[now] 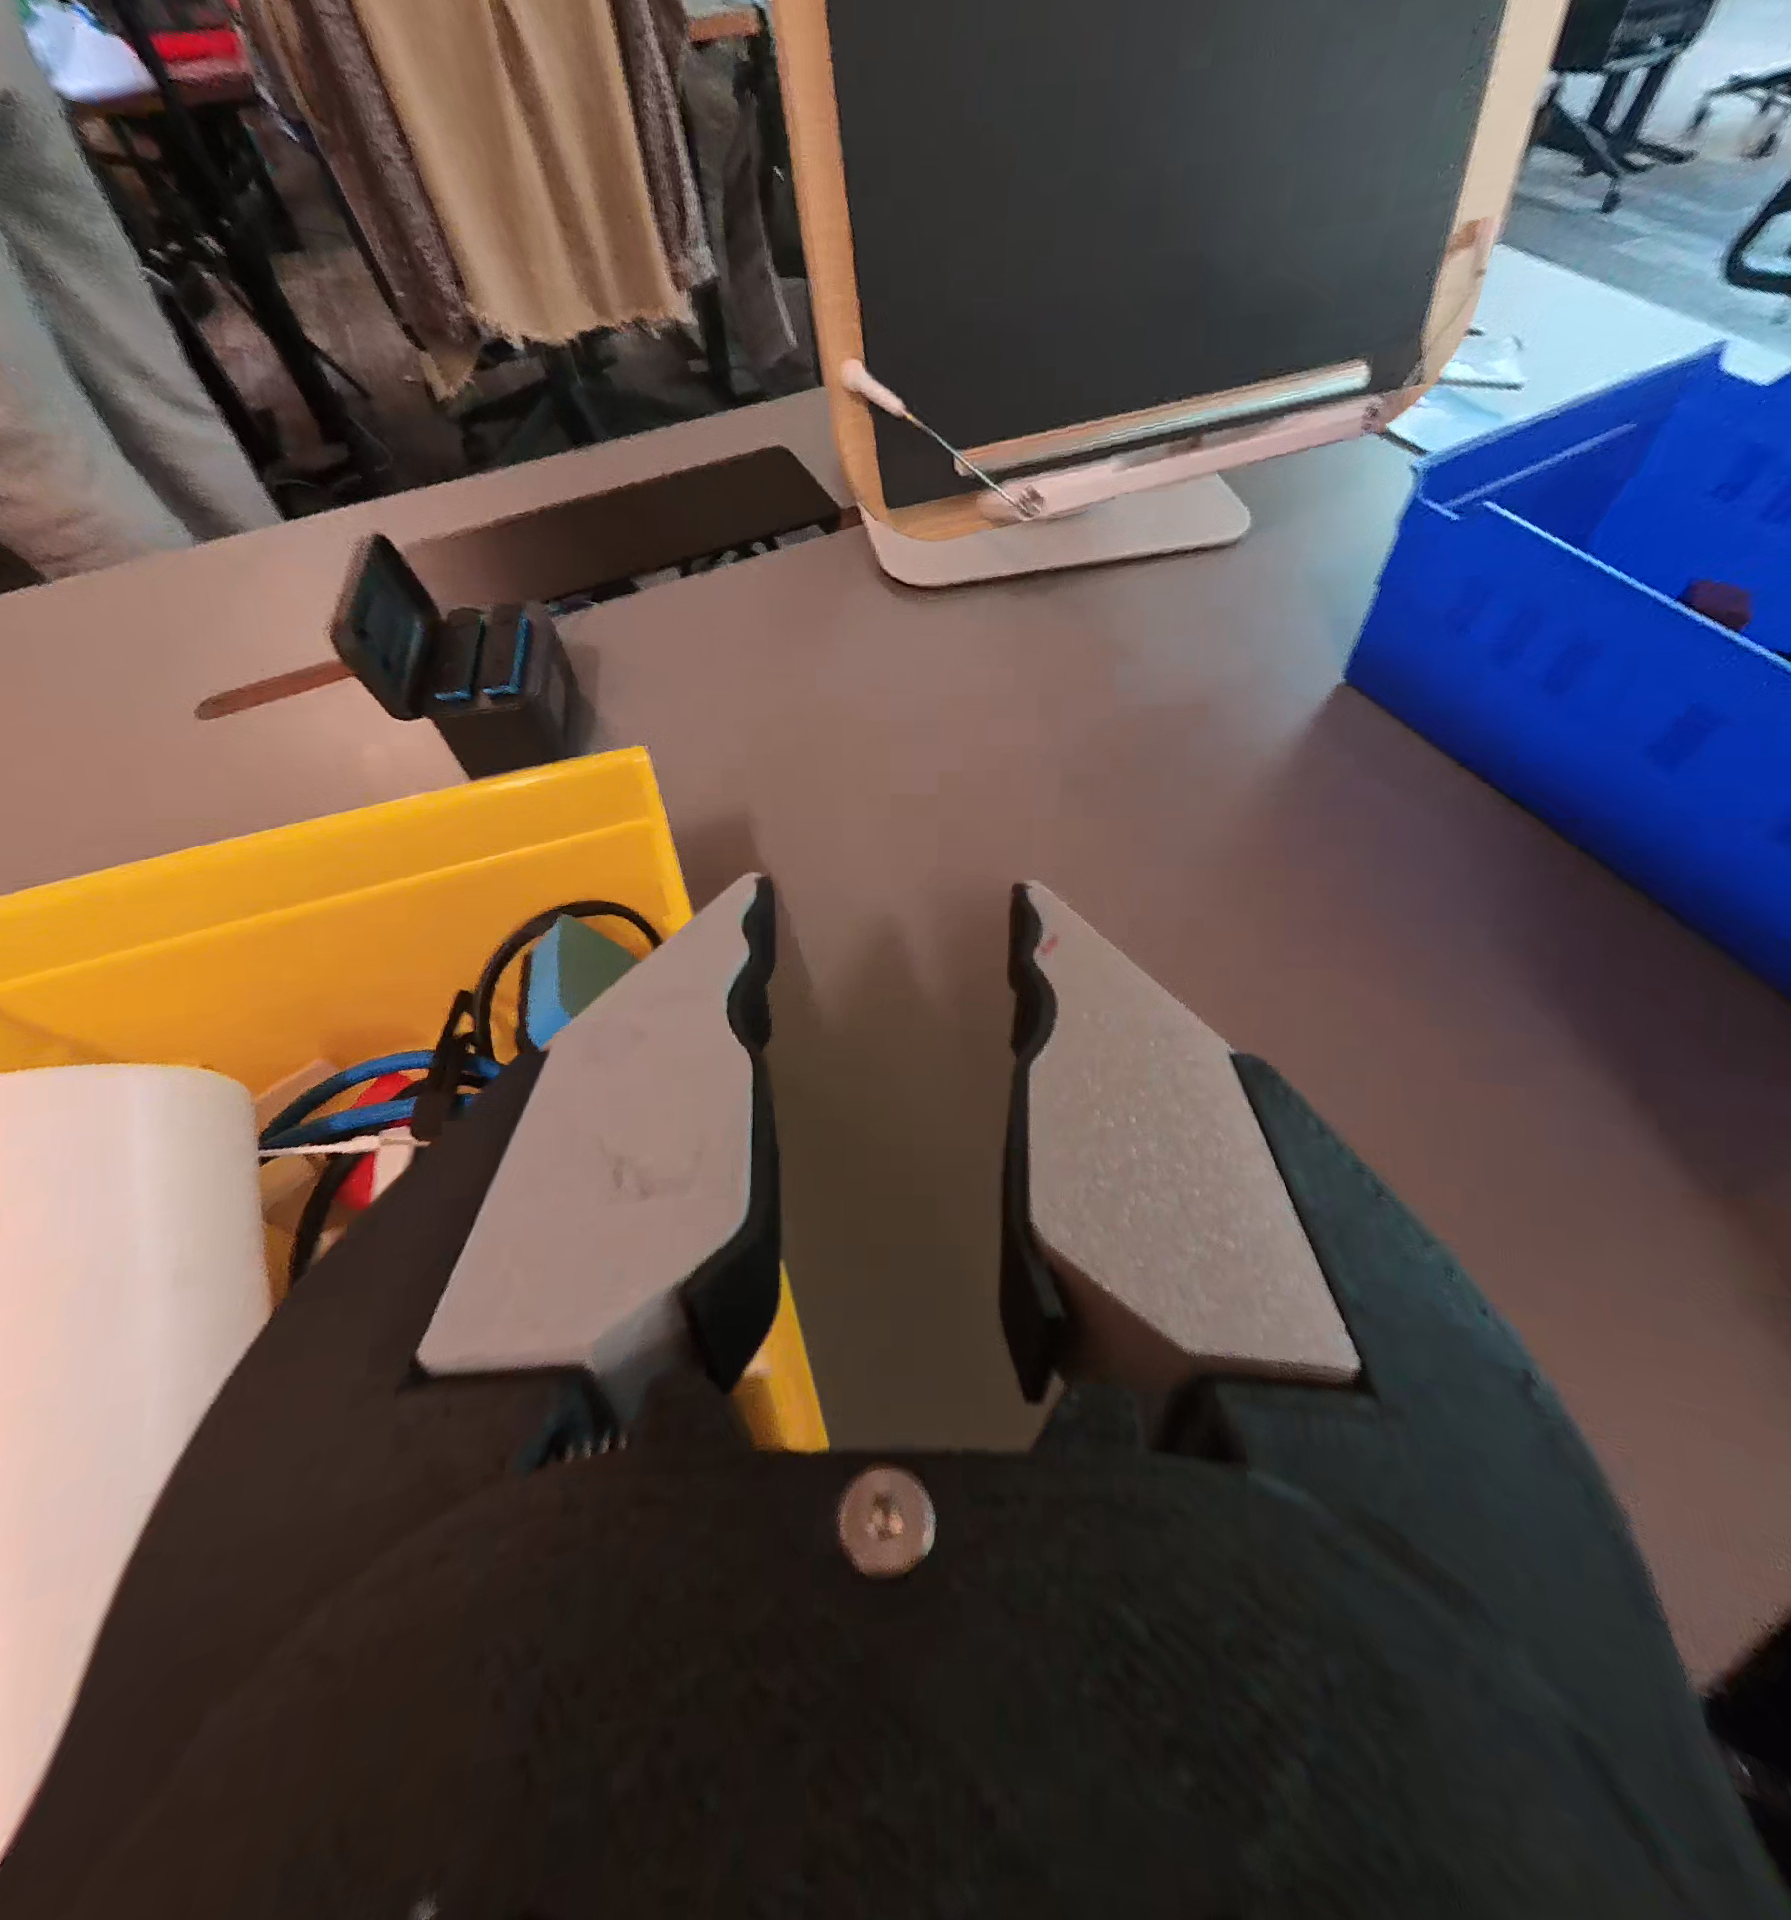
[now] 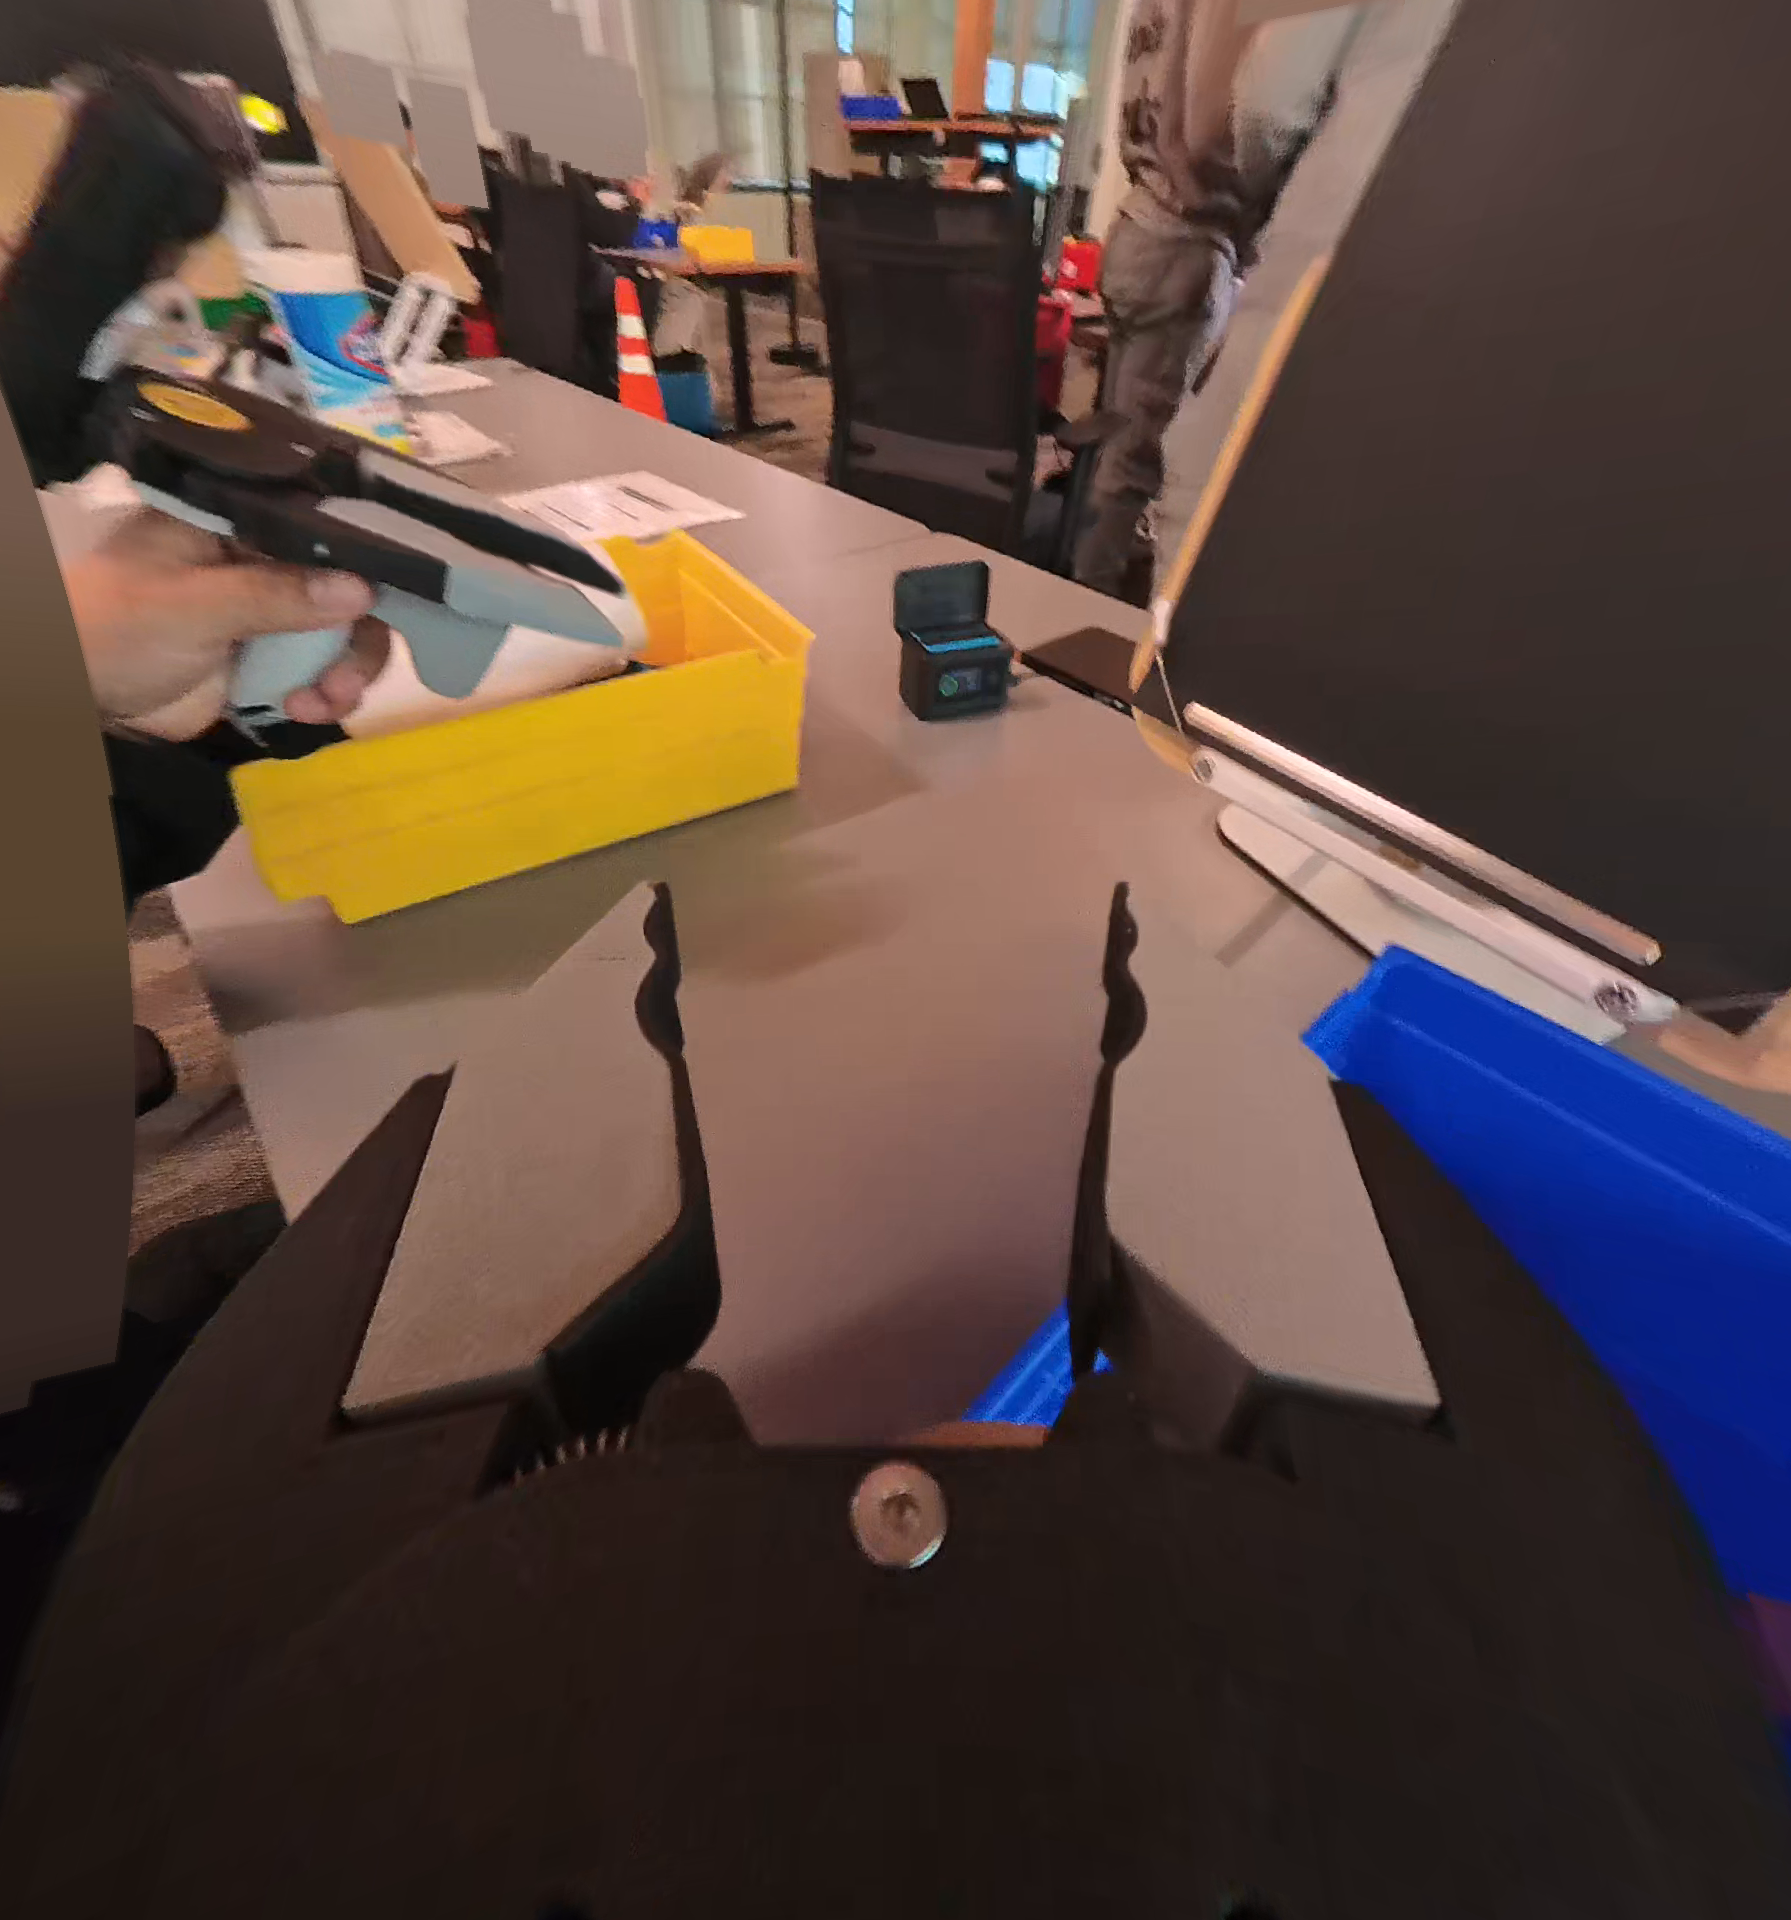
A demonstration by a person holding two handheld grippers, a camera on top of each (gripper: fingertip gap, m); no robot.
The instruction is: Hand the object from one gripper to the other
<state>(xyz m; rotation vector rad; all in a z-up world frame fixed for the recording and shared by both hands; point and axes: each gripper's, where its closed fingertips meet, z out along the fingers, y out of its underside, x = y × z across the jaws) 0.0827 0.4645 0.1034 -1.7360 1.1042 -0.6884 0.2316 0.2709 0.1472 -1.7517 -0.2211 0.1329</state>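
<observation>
Grey table [image 1: 974,727] in open office, yellow bin [image 1: 299,935], blue bin [image 1: 1597,707], both grippers' jaws apart, empty.

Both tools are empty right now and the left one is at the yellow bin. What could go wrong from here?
1. The yellow bin holds tangled cables; grabbing one item may drag others out.
2. The left tool sits at the bin's corner and could nudge the bin.
3. The right tool is open beside the blue bin and the board stand, which a swing toward the handover could clip.
</observation>
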